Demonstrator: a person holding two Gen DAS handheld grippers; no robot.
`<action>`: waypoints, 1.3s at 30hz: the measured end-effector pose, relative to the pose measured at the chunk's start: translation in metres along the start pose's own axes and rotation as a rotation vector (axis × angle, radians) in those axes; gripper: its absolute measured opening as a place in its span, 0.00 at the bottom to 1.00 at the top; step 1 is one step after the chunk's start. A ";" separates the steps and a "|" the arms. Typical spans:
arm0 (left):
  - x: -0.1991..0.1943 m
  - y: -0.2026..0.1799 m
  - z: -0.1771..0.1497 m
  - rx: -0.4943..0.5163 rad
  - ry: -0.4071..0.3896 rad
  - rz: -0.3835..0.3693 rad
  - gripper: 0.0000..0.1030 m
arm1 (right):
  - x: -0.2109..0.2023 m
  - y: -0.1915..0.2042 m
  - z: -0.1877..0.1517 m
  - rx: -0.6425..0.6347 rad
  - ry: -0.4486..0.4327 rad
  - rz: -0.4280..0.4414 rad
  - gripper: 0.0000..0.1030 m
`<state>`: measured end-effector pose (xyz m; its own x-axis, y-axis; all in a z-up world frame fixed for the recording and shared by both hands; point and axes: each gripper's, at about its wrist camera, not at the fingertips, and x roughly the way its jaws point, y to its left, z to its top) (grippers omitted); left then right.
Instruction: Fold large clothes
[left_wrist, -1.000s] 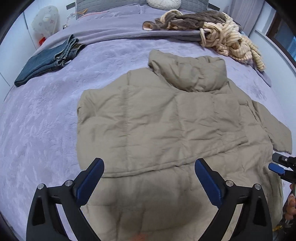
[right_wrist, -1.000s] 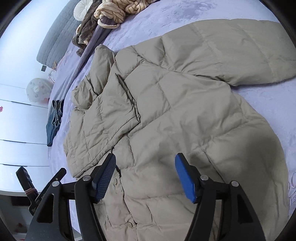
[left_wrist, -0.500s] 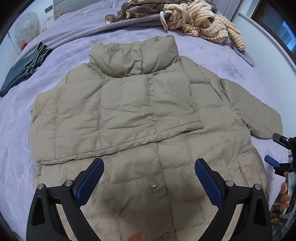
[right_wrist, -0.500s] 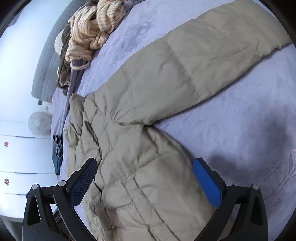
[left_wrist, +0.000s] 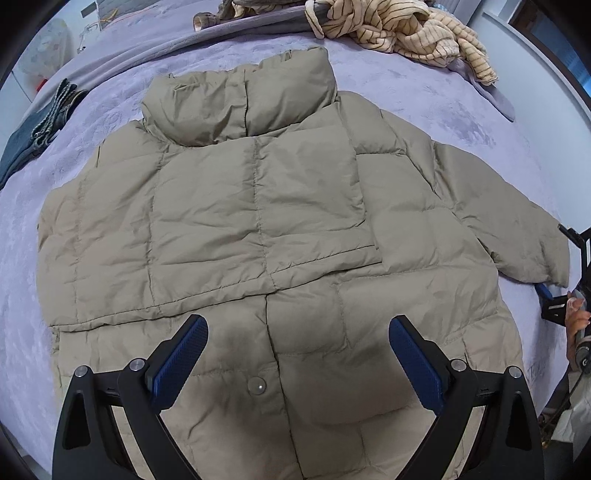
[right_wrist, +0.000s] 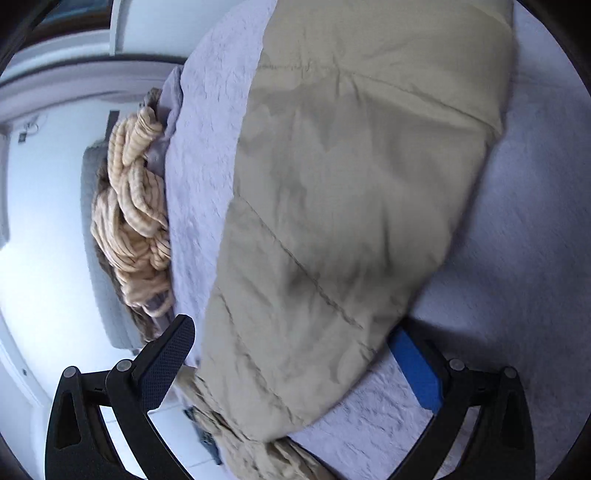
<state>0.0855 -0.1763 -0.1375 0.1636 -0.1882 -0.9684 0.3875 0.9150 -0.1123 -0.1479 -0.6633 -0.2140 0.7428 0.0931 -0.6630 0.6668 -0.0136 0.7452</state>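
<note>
Jacket (left_wrist: 258, 229) flat on bed (left_wrist: 424, 96), left hand-held gripper (left_wrist: 295, 354) wide open above hem, right hand-held gripper (right_wrist: 295, 365) wide open astride sleeve (right_wrist: 332, 221), gripping nothing

My left gripper (left_wrist: 297, 334) hangs level with its two blue-padded fingers (left_wrist: 181, 354) spread wide apart, gripping nothing. My right gripper (right_wrist: 295, 354) is rolled onto its side, its jaws just as wide, one dark pad (right_wrist: 168, 363) up in open air and the other blue pad (right_wrist: 415, 371) low. From the left wrist view my right gripper (left_wrist: 554, 273) shows only at the far right edge, with my bare right hand (left_wrist: 576, 317) wrapped round its black frame.
</note>
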 end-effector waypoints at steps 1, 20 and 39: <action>0.003 0.001 0.002 0.000 0.013 -0.022 0.96 | 0.002 0.001 0.006 0.020 -0.005 0.034 1.00; -0.037 0.117 0.019 -0.210 -0.196 0.099 0.96 | 0.097 0.229 -0.145 -0.654 0.333 0.306 0.09; 0.004 0.194 0.003 -0.307 -0.164 0.078 0.96 | 0.256 0.137 -0.352 -1.072 0.568 -0.246 0.56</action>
<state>0.1642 -0.0009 -0.1627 0.3355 -0.1453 -0.9308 0.0814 0.9888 -0.1251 0.1122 -0.2904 -0.2562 0.2949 0.4005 -0.8675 0.1994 0.8621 0.4658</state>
